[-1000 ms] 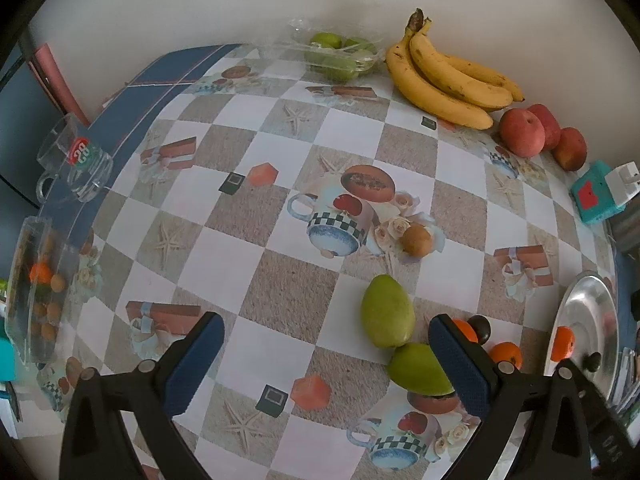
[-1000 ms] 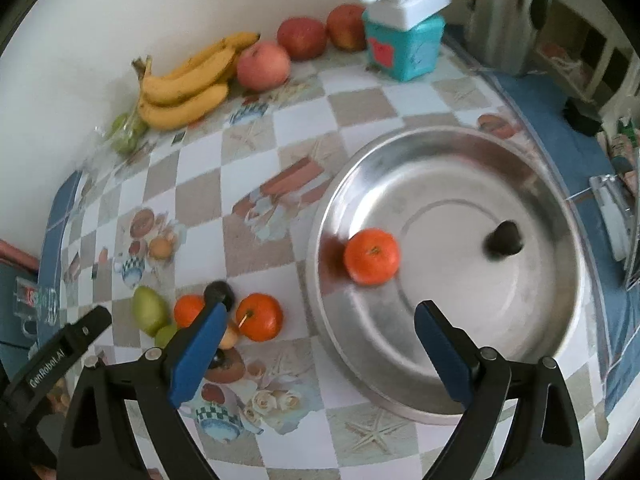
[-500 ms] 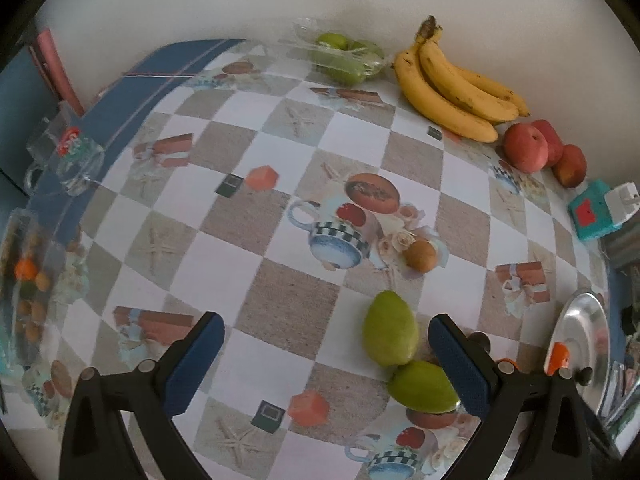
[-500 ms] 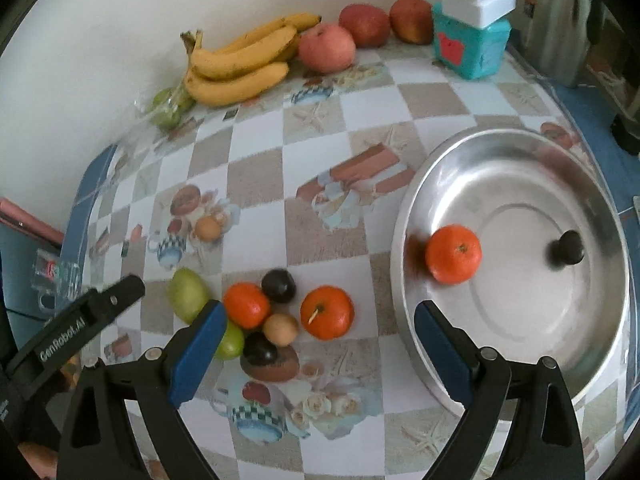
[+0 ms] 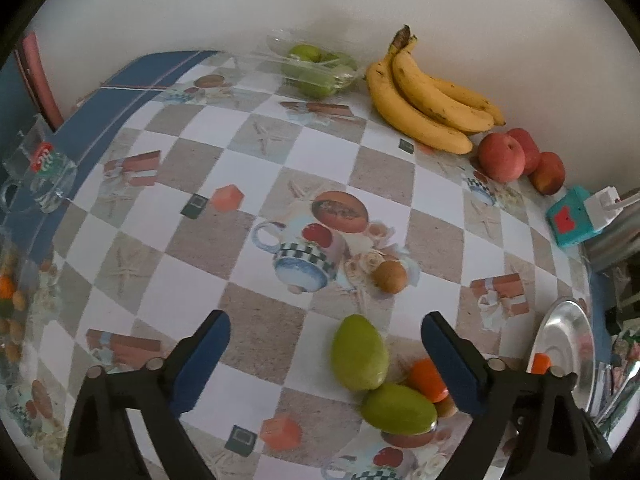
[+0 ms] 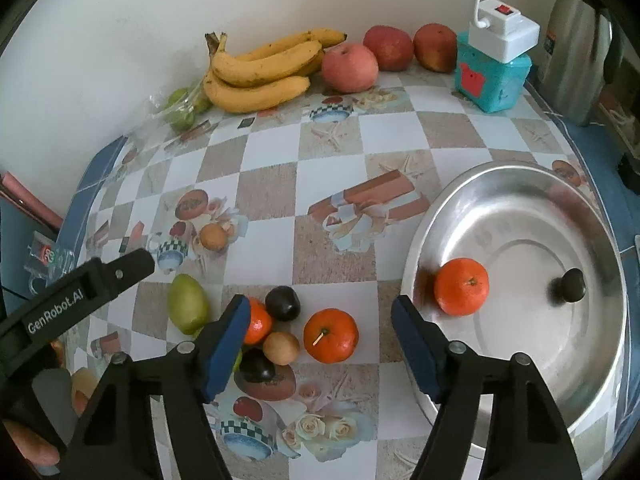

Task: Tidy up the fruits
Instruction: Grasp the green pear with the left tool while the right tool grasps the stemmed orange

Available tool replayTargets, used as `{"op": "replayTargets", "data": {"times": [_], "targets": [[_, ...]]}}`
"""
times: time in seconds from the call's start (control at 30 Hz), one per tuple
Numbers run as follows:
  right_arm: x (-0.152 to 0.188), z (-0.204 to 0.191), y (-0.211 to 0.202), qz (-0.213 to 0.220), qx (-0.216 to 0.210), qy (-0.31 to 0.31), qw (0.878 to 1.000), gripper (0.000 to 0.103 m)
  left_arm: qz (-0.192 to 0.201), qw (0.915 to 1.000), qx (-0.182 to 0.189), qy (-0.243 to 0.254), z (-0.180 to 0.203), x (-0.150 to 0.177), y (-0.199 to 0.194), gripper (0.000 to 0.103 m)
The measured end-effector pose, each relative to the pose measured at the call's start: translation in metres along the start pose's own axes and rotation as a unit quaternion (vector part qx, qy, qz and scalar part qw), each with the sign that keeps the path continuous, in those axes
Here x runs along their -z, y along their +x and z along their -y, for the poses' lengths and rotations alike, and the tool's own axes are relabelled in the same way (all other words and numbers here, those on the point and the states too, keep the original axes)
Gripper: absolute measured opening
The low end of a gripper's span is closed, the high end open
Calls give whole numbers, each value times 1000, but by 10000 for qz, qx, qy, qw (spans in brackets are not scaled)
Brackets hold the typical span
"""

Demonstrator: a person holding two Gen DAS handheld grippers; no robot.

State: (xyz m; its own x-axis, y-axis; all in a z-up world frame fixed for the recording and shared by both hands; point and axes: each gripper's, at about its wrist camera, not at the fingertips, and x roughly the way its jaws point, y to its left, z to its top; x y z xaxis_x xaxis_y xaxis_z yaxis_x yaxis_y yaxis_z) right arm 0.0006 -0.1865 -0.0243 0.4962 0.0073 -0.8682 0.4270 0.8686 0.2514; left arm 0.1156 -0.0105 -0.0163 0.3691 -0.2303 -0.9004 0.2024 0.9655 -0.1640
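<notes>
Checked tablecloth: 3 apples, 3 tangerines. Both grippers' jaws narrowing but apart, nothing held.

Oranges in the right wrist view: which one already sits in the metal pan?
The orange near the metal pan's left wall, beside a small dark fruit. The other two oranges lie on the tablecloth among the loose fruit.
</notes>
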Motion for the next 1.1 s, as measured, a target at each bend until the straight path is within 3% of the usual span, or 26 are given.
{"op": "replayTargets", "data": {"times": [0.17, 0.7, 0.8, 1.1], "targets": [[3, 0, 10, -173, 21, -57, 9998, 55, -237, 9996, 183, -9, 5, 4, 15, 84], [10, 5, 33, -563, 30, -36, 9984, 46, -850, 9950, 483, -188, 9, 14, 47, 43], [10, 6, 34, -598, 30, -8, 9982, 39, -847, 9954, 439, -126, 12, 15, 45, 43], [11, 7, 35, -613, -4, 0, 9981, 38, -865, 9953, 385, -216, 7, 13, 44, 43]]}}
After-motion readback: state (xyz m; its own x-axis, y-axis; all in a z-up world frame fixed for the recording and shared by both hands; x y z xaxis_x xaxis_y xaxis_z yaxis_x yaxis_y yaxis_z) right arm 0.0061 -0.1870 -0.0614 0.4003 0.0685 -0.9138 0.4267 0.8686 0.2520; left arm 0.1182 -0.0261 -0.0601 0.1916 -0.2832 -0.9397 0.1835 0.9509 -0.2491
